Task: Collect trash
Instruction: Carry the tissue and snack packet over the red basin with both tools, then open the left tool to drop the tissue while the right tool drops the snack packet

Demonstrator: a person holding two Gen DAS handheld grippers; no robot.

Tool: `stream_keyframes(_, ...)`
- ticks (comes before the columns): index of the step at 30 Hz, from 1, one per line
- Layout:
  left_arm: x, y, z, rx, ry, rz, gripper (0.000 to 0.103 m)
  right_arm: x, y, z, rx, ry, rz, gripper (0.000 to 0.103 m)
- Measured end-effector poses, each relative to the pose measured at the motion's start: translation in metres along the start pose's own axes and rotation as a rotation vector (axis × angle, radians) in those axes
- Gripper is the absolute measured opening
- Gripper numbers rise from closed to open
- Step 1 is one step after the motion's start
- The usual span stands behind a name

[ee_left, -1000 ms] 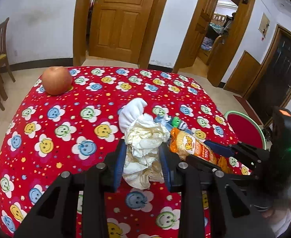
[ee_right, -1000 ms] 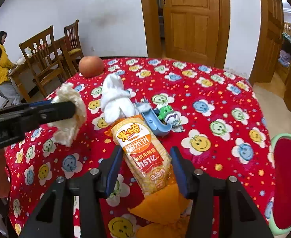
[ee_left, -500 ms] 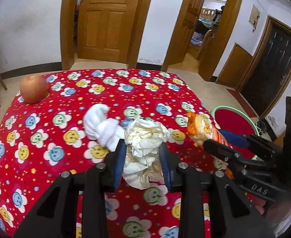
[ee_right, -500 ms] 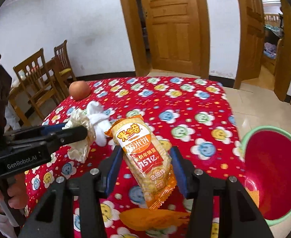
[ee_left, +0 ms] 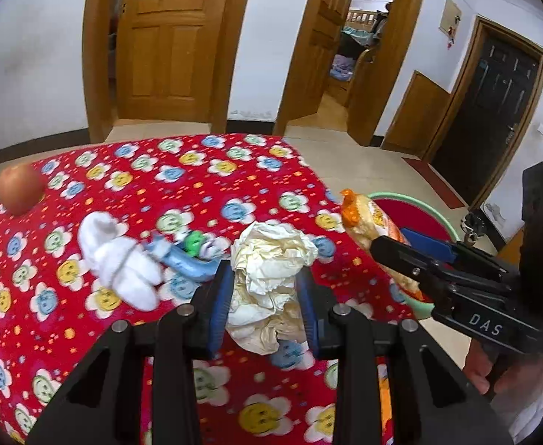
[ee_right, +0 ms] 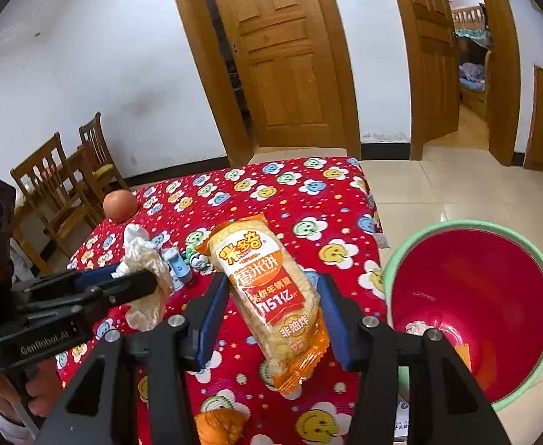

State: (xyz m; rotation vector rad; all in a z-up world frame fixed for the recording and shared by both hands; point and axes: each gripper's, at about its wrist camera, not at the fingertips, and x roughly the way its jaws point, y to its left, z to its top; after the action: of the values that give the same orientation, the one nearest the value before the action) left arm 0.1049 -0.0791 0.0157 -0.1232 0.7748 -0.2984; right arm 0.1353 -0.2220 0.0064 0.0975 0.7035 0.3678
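My left gripper is shut on a crumpled cream paper wad and holds it above the red flowered tablecloth. My right gripper is shut on an orange rice-cracker packet, lifted over the table's right edge beside a red basin with a green rim on the floor. The basin shows partly behind the packet in the left wrist view. The wad also shows in the right wrist view.
A white sock, a blue and green toy and an orange fruit lie on the table. Another orange wrapper lies near the front edge. Wooden chairs stand at the left. Small scraps lie in the basin.
Both grippers have risen and swung right with their loads. The packet has come off the table and now hangs near the basin. The sock, toy and fruit stayed put.
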Motion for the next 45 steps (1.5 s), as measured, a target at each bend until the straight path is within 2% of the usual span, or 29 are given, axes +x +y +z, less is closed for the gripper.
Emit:
stream_keyframes(12, 0.029, -0.061, 0.011, 0.049, 0.014, -0.053, 0.033, -0.018, -0.052, -0.005, 0.065, -0.014, -0.036, 0.052)
stream_keyframes(22, 0.062, -0.121, 0.02, 0.088, 0.04, -0.131, 0.033, -0.04, -0.127, -0.021, 0.197, -0.007, -0.121, 0.053)
stream_keyframes(29, 0.084, -0.155, 0.02, 0.098, 0.089, -0.173, 0.033, -0.055, -0.161, -0.033, 0.249, -0.007, -0.172, 0.053)
stream_keyframes(36, 0.096, -0.176, 0.019, 0.052, 0.131, -0.233, 0.035, -0.066, -0.188, -0.044, 0.312, -0.012, -0.2, 0.053)
stream_keyframes(42, 0.099, -0.194, 0.013, 0.124, 0.129, -0.212, 0.041, -0.064, -0.2, -0.05, 0.342, 0.004, -0.206, 0.053)
stream_keyframes(44, 0.101, -0.197, 0.012, 0.134, 0.126, -0.204, 0.057, -0.063, -0.202, -0.051, 0.347, 0.011, -0.208, 0.053)
stream_keyframes(45, 0.101, -0.198, 0.012, 0.138, 0.121, -0.199, 0.061, -0.063, -0.204, -0.052, 0.351, 0.011, -0.208, 0.053)
